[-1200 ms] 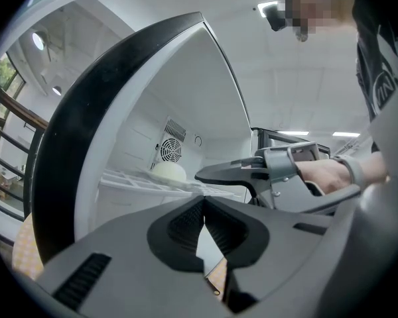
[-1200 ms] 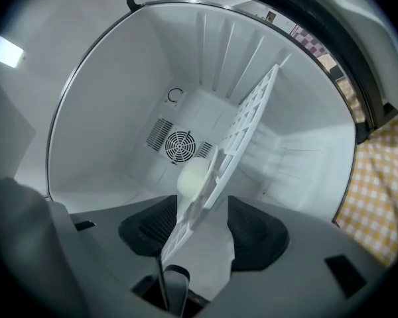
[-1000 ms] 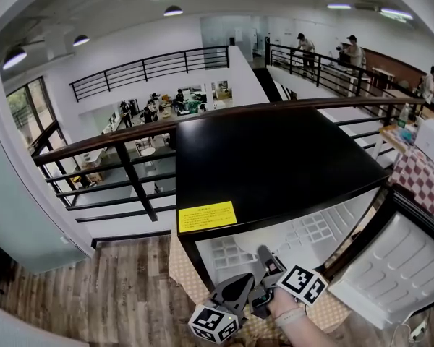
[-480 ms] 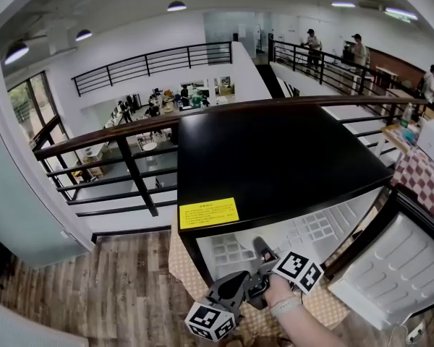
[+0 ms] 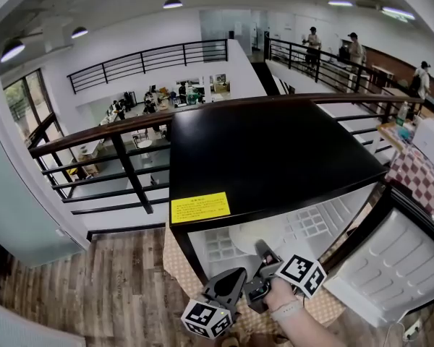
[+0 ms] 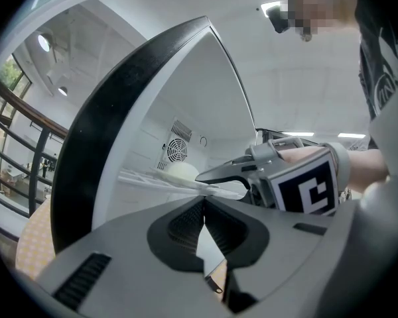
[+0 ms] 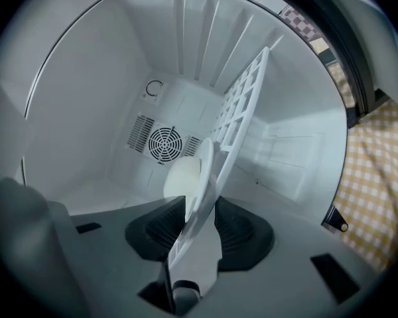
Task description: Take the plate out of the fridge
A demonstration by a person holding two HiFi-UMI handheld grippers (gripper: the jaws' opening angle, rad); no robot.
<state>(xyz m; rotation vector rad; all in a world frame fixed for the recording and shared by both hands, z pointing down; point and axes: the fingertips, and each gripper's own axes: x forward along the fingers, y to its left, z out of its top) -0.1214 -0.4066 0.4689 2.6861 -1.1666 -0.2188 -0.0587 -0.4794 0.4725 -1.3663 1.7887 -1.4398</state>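
Note:
A black-topped mini fridge (image 5: 267, 157) stands with its door (image 5: 390, 266) swung open to the right. Inside, a white plate (image 7: 186, 174) lies on the white wire shelf (image 7: 242, 105). The plate also shows as a pale dome (image 6: 182, 172) in the left gripper view. My right gripper (image 7: 200, 217) reaches into the fridge and its jaws are closing with the plate's rim between them, the pads touching it on both sides. My left gripper (image 6: 204, 220) hangs just outside the opening, shut and empty, beside the right gripper (image 6: 219, 172).
A checked cloth (image 5: 419, 176) covers the surface under and beside the fridge. Behind it runs a black railing (image 5: 123, 132) over a lower floor. People stand far off at the back right (image 5: 354, 49). A fan grille (image 7: 163, 143) sits on the fridge's back wall.
Both grippers have stayed at the fridge opening, shifting only slightly left and down in the head view. The right gripper still points into the fridge.

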